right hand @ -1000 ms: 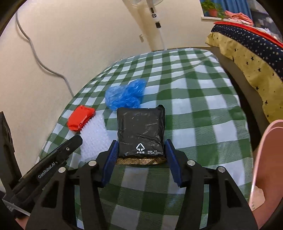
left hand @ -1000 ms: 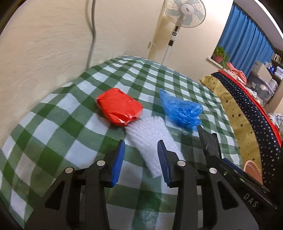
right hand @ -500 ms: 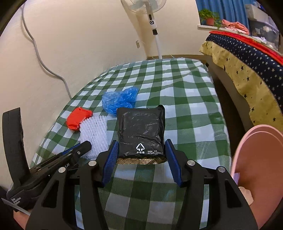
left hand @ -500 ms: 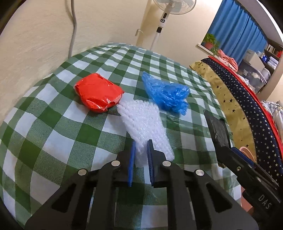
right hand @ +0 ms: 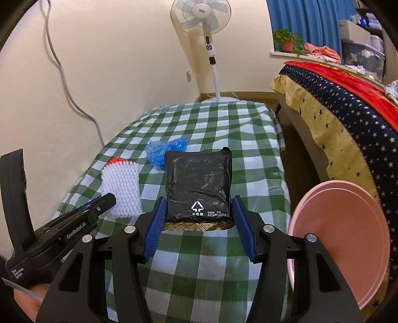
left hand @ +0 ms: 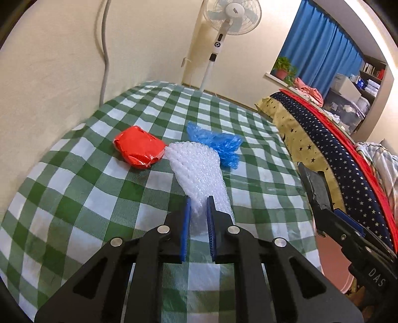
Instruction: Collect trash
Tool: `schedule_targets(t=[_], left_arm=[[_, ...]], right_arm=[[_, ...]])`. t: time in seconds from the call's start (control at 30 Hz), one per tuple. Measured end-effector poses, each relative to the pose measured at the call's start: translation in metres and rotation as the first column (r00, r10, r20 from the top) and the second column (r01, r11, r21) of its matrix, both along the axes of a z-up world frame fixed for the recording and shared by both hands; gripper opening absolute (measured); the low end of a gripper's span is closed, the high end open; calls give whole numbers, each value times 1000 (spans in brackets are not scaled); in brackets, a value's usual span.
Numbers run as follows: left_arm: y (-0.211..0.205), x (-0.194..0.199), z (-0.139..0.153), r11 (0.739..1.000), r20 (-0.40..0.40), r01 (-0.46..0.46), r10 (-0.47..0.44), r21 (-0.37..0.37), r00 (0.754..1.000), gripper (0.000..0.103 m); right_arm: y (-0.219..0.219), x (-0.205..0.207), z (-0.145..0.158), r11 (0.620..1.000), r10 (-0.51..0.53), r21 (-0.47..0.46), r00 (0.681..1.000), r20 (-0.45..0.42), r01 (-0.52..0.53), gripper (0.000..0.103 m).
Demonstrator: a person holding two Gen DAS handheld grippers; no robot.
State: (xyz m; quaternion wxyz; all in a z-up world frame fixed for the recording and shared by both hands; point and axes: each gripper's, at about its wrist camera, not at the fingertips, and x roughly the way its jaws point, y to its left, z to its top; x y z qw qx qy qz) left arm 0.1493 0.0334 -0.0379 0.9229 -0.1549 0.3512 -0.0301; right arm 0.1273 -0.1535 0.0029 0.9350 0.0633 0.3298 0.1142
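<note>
Left gripper [left hand: 198, 213] fingers nearly closed, pinching; right gripper [right hand: 199, 223] fingers spread wide, clamping.

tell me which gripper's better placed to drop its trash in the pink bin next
Right. The right gripper holds the black packet with the pink bin just beside it; the left gripper is farther away.

Each wrist camera looks forward along its gripper's fingers, low and close over the green-and-white checked tablecloth [left hand: 82, 179] [right hand: 223, 129], facing the table's far edge and the white pedestal fan [left hand: 231, 15] [right hand: 202, 16]. Both views share the cloth's near-left area.
</note>
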Motion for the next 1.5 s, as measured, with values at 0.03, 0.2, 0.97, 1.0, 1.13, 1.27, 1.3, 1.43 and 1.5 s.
schedule_targets(t=[0.03, 0.2, 0.97, 1.0, 1.13, 1.27, 1.3, 1.43, 1.5], left_arm=[[-1, -3, 2, 1000, 6, 4, -4, 1, 1000, 13], [-4, -19, 13, 1000, 30, 21, -21, 4, 999, 13], [-26, -63, 47, 994, 106, 85, -93, 70, 990, 13], [-27, -64, 48, 994, 109, 87, -95, 73, 990, 13], [-32, -66, 49, 993, 112, 93, -101, 77, 989, 13], [-37, -66, 49, 991, 116, 104, -113, 84, 987, 13], [-39, -65, 49, 990, 117, 108, -118, 86, 986, 13], [-46, -63, 49, 989, 122, 122, -132, 88, 984, 13], [-51, -62, 48, 987, 126, 131, -142, 90, 982, 13]], right_arm=[[0, -4, 3, 1000, -1, -3, 1000, 6, 1, 54], [-5, -21, 15, 1000, -8, -17, 999, 32, 9, 54], [-42, -76, 57, 996, -83, -19, 989, 125, 86, 54], [-43, -77, 58, 996, -86, -18, 988, 127, 89, 54], [-50, -81, 60, 994, -102, -13, 986, 134, 105, 54], [-59, -83, 62, 992, -123, -5, 982, 140, 125, 54], [-60, -83, 62, 992, -127, -4, 982, 142, 129, 54], [-70, -83, 63, 988, -154, -1, 978, 144, 156, 54], [-76, -83, 63, 985, -172, 4, 975, 143, 173, 54]])
